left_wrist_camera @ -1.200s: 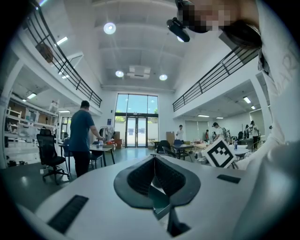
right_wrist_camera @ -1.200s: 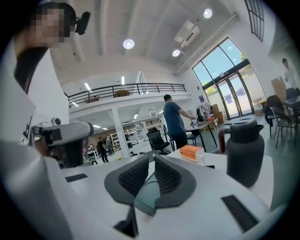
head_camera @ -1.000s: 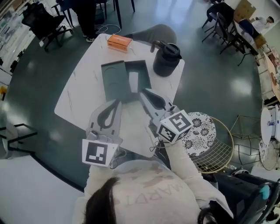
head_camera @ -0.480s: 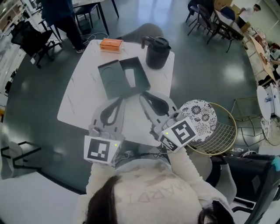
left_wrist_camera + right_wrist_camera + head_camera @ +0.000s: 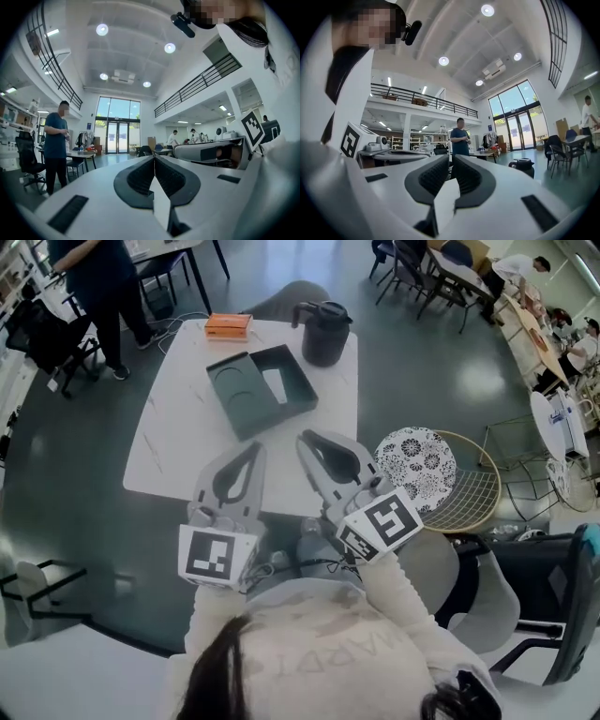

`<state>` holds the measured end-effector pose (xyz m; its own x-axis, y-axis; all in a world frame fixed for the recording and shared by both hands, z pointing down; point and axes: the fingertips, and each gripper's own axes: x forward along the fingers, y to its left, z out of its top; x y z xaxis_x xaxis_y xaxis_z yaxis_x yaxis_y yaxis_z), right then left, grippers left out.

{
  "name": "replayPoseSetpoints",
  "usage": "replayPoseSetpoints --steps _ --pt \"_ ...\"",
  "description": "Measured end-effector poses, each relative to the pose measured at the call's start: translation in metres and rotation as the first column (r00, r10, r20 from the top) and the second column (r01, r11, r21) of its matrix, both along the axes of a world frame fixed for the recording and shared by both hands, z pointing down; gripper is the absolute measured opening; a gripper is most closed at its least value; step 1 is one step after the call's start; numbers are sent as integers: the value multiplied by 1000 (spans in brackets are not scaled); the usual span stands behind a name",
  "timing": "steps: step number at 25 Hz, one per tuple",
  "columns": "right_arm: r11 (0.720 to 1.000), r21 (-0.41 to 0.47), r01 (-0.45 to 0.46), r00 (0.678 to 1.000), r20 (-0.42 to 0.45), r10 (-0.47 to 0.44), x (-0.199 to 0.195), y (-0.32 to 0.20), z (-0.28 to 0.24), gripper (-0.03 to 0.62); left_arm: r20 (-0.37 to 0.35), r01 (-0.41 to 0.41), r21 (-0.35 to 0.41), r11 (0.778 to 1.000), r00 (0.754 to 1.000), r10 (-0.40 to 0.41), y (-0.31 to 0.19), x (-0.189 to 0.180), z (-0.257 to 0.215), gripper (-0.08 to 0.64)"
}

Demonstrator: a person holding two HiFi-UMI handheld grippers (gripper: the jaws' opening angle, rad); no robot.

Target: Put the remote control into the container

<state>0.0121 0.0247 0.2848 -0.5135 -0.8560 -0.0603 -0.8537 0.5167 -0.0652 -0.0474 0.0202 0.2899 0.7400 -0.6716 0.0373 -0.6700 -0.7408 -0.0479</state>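
The container (image 5: 298,390) lies opened out in two dark green halves on the white table (image 5: 178,437). The remote control (image 5: 275,385) rests flat inside the half nearer the black jug (image 5: 323,332). The other half, with a round recess, looks empty. Judged from this, the remote is already where the task wants it.

Both grippers are on the person's side of the container, well apart from it and above the table's near edge. The left gripper (image 5: 255,450) has its jaws pressed together with nothing between them. The right gripper (image 5: 305,439) is the same, its ribbed pads meeting and empty. An orange box (image 5: 229,326) sits on the far side of the container, beside the jug.

The remote shows as a slim, pale bar, probably light, rigid plastic with a smooth and somewhat slippery shell. If it needs moving, the best hold would be across its two long edges near the middle, so it does not tip. A light squeeze should do, since a hard pinch near one end could make it pivot or skid. It lies close to the container's inner wall, which leaves little room for a jaw on that side.
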Motion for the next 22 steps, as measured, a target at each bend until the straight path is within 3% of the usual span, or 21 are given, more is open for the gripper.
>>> replayPoseSetpoints --steps 16,22 --pt "999 19 -26 999 -26 27 -10 5 -11 40 -3 -22 30 999 1000 22 4 0 -15 12" --pt "1000 10 -17 1000 7 17 -4 -1 -14 40 -7 -25 38 999 1000 25 4 7 -19 12"
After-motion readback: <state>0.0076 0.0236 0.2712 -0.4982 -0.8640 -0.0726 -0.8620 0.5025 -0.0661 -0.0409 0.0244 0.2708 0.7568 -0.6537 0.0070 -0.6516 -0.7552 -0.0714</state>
